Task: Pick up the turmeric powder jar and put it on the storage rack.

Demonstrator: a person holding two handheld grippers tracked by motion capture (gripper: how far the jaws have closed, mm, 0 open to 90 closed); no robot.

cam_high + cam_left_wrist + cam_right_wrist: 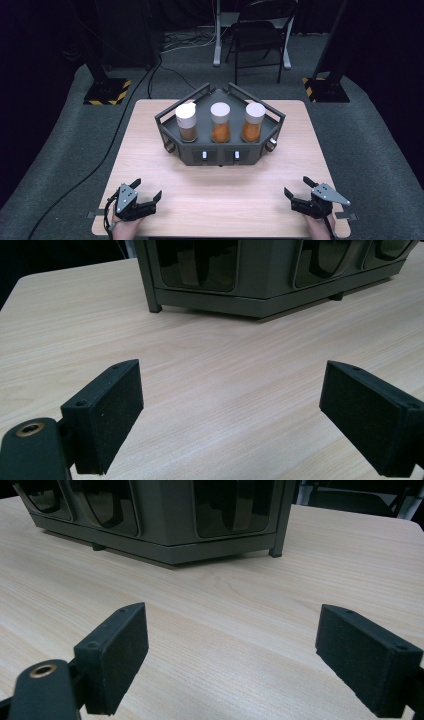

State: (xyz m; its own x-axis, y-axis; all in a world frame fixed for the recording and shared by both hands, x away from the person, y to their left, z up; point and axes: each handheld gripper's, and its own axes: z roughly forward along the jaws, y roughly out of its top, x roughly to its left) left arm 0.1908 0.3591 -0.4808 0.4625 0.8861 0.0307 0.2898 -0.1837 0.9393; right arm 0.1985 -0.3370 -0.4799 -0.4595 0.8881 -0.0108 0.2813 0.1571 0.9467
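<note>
Orange-filled jars are showing from the high view in the rack; near the worktop's front corners, left gripper and right gripper are gaping, empty.

This looks like a lab or recording studio set up for test work. A small wooden tabletop stands alone on grey carpet, ringed by black curtains. 2 dark stands rest on bases marked with yellow-and-black hazard tape, cables trail across the floor, and a folding chair sits by a desk leg at the back.
</note>
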